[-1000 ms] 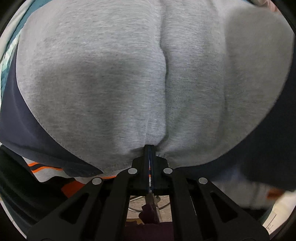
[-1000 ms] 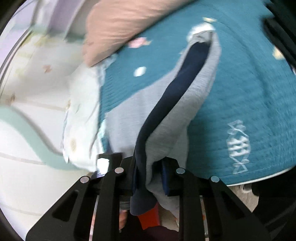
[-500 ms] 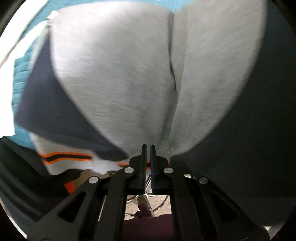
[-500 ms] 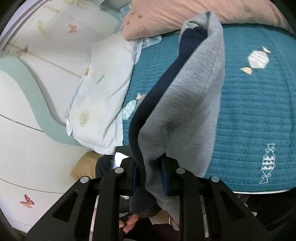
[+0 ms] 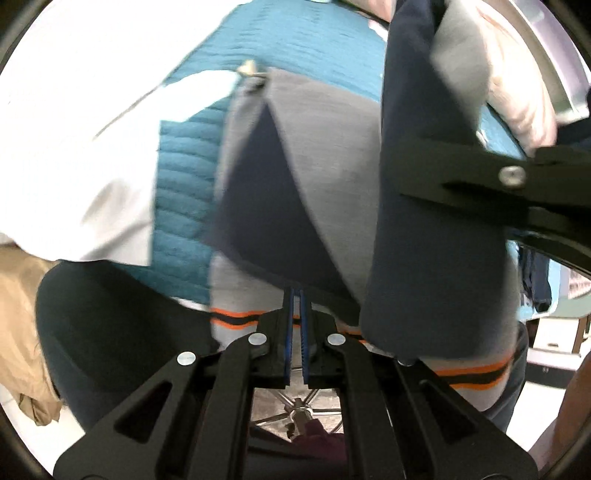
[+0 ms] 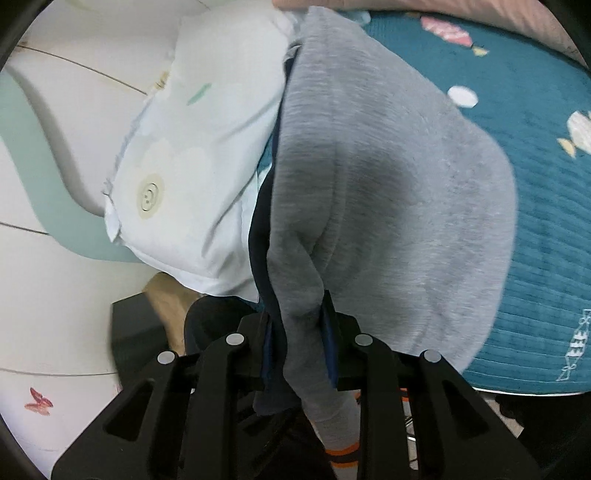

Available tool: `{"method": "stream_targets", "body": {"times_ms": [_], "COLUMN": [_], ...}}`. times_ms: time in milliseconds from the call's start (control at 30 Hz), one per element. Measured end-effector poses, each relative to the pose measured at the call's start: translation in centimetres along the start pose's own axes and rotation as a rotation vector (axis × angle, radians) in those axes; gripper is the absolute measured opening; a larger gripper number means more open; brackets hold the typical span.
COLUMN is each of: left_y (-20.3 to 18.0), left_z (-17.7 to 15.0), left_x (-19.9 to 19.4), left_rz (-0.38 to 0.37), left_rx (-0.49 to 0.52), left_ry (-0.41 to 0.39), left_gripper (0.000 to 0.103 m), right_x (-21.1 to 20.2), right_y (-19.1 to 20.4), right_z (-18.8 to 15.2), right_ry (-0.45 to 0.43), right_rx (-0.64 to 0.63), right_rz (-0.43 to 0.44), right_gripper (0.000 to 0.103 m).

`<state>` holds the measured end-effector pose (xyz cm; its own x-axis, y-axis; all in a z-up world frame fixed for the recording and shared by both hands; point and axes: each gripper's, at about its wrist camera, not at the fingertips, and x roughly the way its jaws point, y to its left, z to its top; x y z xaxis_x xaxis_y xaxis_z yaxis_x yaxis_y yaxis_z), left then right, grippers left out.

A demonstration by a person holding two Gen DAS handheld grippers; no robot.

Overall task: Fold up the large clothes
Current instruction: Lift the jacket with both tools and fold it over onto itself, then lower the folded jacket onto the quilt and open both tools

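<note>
A grey and navy sweatshirt (image 5: 317, 155) with orange-striped cuffs lies partly on the teal bedspread (image 5: 184, 192) and hangs off its near edge. My left gripper (image 5: 295, 321) has its pads almost together with a thin gap, below the hem, with no cloth seen between them. My right gripper (image 6: 299, 332) is shut on a bunched fold of the sweatshirt (image 6: 388, 192) and holds it above the bed. In the left wrist view the right gripper (image 5: 491, 177) enters from the right, with a navy and grey fold draped from it.
A white pillow (image 6: 199, 158) lies at the bed's left. A pink pillow (image 6: 443, 11) lies at the far side. A black chair back (image 5: 110, 332) and tan cloth (image 5: 18, 314) stand by the bed's near edge. A pale wall (image 6: 44, 295) is to the left.
My left gripper has let go of the grey cloth and drawn back from it. My right gripper has swung the held fold over the bed and close to the left gripper.
</note>
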<state>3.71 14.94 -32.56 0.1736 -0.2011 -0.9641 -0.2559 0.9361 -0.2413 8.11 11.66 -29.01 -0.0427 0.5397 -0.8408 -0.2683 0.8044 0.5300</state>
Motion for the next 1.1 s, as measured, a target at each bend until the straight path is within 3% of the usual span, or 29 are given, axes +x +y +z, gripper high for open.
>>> {"method": "stream_targets", "body": {"times_ms": [233,267,333,433,500,700,867,933,1033,1100], "left_y": [3.5,3.4,4.3,6.1,6.4,6.4,4.0,2.0,-0.2,-0.9], "left_z": [1.2,1.8,2.0,2.3,2.7,3.1,3.6,4.1,4.5,4.7], "left_x": [0.0,-0.4,-0.2,0.0,0.0,-1.0,-1.3,-0.8,0.5,2.3], "left_rz": [-0.005,-0.003,0.033,0.013,0.023,0.03,-0.016,-0.05,-0.088,-0.053], "left_rx": [-0.08,-0.091,-0.11,-0.14,-0.15,-0.142,-0.079,-0.035,0.028,0.056], "left_ry": [0.01,0.013,0.019,0.025,0.017,0.0,-0.002,-0.001,0.023,0.052], "left_gripper": [0.004,0.005,0.007,0.007,0.007,0.009,0.009,0.009,0.009,0.009], "right_x": [5.0,5.7,6.9,8.3,8.6,4.9,0.6,-0.4,-0.9,-0.2], "right_y": [1.4,1.4,1.3,1.4,1.4,1.8,-1.4,-2.9,-5.0,-6.4], "right_z": [1.6,1.6,1.7,1.6,1.2,0.4,-0.7,-1.3,-2.3,-3.2], "right_ry": [0.07,0.079,0.122,0.135,0.157,0.035,-0.079,-0.102,-0.1,-0.079], "right_rx": [0.013,0.017,0.049,0.046,0.049,-0.045,-0.001,0.022,0.049,0.064], "right_rz": [-0.043,-0.031,0.091,0.051,0.096,0.011,-0.083,-0.101,-0.121,-0.135], "right_gripper": [0.026,0.026,0.027,0.027,0.027,0.026,0.024,0.022,0.011,0.01]}}
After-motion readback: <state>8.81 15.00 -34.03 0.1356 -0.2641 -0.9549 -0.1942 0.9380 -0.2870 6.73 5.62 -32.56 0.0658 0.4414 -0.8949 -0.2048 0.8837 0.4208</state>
